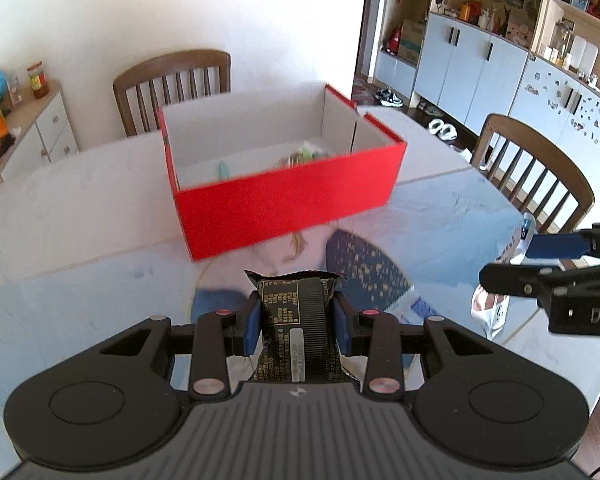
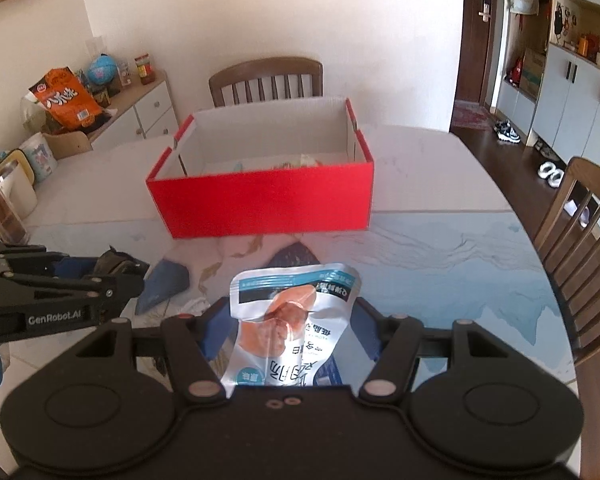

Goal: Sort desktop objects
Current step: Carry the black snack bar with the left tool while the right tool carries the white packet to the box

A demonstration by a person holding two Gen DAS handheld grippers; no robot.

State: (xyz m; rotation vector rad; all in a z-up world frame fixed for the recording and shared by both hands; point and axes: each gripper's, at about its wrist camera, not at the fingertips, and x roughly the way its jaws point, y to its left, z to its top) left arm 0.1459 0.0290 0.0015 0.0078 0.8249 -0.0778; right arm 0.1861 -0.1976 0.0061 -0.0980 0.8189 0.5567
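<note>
Each fisheye camera sits just behind its own gripper, looking forward and down along the fingers at close range. Both views share the open red cardboard box (image 1: 284,184) (image 2: 260,196) on the pale marbled table (image 1: 80,216) (image 2: 440,240) and the brown wooden slatted chair (image 1: 172,84) (image 2: 266,80) behind it; each also catches the other gripper at its edge.

Wooden chair (image 2: 266,80) behind bench (image 2: 440,168); second wooden chair (image 2: 580,248) at bench's right side; white sideboard (image 2: 140,114) left of bench, orange bag (image 2: 66,98) on it.
</note>
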